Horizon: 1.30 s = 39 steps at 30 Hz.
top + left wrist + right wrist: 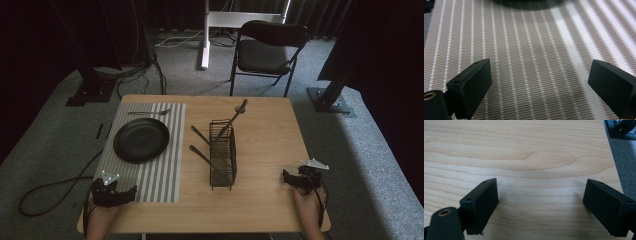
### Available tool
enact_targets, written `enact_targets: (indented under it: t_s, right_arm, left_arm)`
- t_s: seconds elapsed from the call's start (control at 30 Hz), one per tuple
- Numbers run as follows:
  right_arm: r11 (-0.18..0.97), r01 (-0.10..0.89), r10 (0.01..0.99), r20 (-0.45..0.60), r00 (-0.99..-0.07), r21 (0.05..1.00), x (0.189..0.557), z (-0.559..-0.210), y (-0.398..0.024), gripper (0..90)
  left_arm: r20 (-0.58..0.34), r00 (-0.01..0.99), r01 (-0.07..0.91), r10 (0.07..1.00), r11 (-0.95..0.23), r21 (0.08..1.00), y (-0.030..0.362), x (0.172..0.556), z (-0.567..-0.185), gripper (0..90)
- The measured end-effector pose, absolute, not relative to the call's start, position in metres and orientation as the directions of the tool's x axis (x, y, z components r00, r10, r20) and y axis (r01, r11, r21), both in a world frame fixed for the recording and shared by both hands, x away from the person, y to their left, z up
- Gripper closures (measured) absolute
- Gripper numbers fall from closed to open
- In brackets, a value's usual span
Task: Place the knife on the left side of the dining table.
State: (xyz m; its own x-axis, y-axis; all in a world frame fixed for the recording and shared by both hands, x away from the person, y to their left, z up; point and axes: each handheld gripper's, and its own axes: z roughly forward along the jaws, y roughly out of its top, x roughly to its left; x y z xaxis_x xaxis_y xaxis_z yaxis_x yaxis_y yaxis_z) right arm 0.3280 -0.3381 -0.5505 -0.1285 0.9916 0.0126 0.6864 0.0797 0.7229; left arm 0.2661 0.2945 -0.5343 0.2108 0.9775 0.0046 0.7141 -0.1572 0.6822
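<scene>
Cutlery with dark handles (216,142), standing in the black wire caddy (223,155) at mid-table, well apart from both grippers: up and right of the left gripper (131,192), up and left of the right gripper (287,176). One silver fork (149,113) already lying on the grey striped placemat (165,175), beyond the round black plate (141,140), far ahead of the left gripper. Left gripper low over the near end of that placemat, jaws spread wide, nothing between them, plate edge (524,3) just ahead. Right gripper (540,205) over bare pale wooden table (536,157) near its right edge, jaws likewise spread and empty. Judged an early stage of setting the place: plate and one piece down, several pieces left in the caddy, none in a grip yet.
</scene>
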Motion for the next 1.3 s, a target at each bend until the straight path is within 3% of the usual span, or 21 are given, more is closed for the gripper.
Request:
enact_targets:
  t_s: [0.9, 1.3]
  right_arm:
    - [0.079, 0.687, 0.992, 0.013, -0.128, 0.723, 0.328, -0.550, -0.338, 12.0]
    - [0.078, 0.687, 0.992, 0.014, -0.128, 0.723, 0.328, -0.550, -0.338, 12.0]
  left_arm:
    - [-0.022, 0.422, 0.583, 0.906, -0.253, 0.773, 0.236, 0.252, -0.469, 5.6]
    - [0.009, 0.497, 0.494, 0.868, -0.292, 0.819, 0.206, 0.244, -0.438, 5.6]
